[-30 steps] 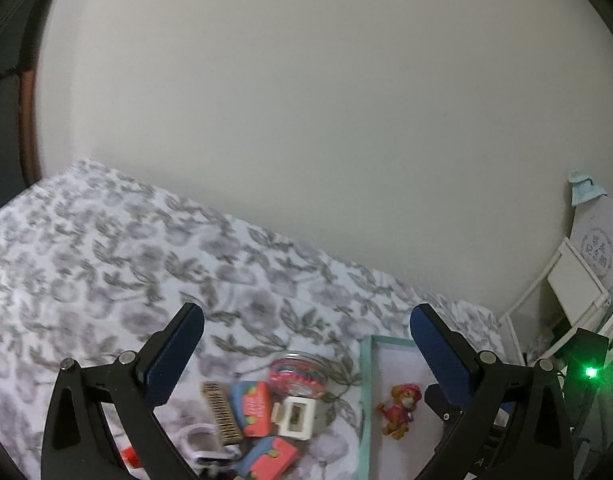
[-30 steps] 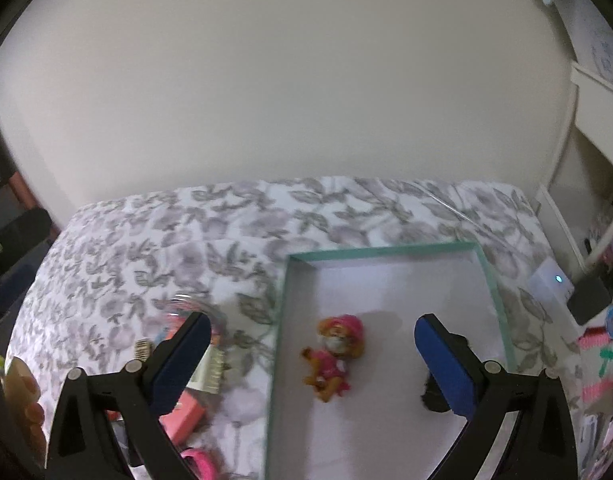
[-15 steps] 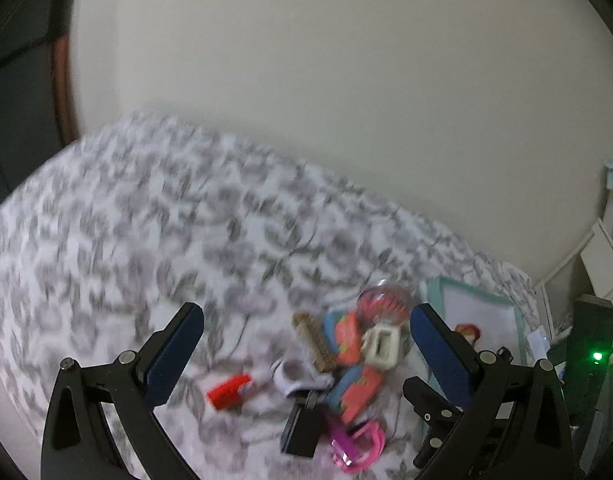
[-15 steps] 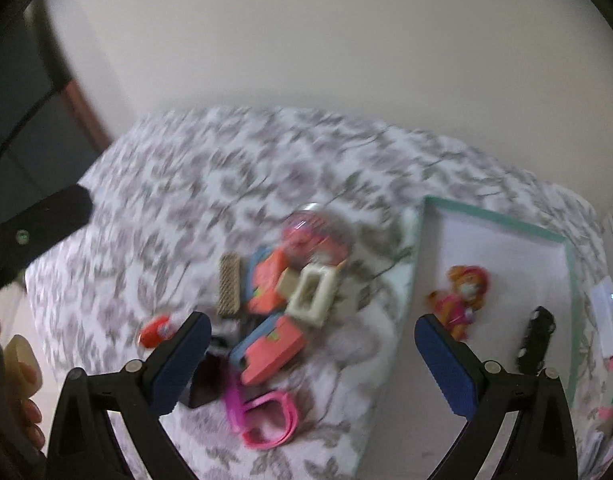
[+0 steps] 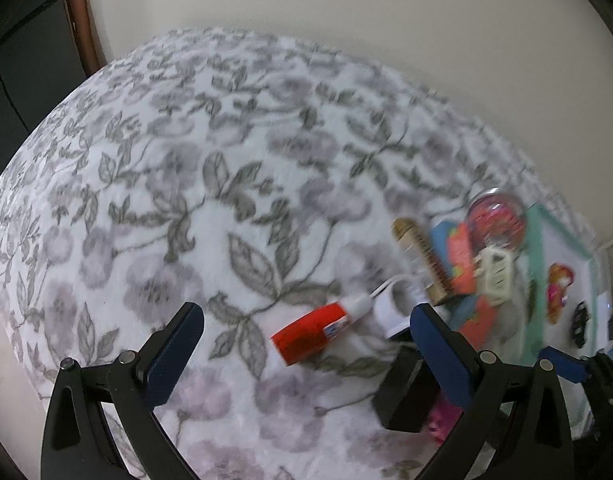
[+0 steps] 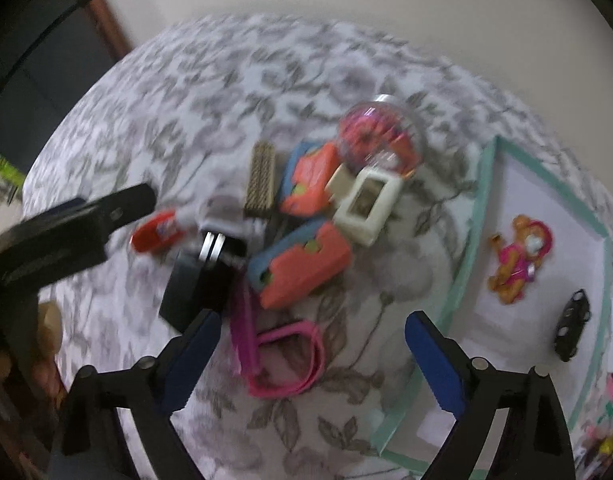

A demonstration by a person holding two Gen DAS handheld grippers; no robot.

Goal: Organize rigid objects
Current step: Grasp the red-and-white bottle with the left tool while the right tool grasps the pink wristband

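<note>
My left gripper (image 5: 306, 344) & right gripper (image 6: 312, 344) both gape wide w/ nothing held, over toy pile (image 6: 302, 216) beside teal tray (image 6: 466, 256).

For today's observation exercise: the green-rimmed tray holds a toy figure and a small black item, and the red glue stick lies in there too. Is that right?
Not quite. The red glue stick lies on the floral cloth beside the pile, outside the tray. The right wrist view shows it. The toy figure and small black item are in the tray.
</note>
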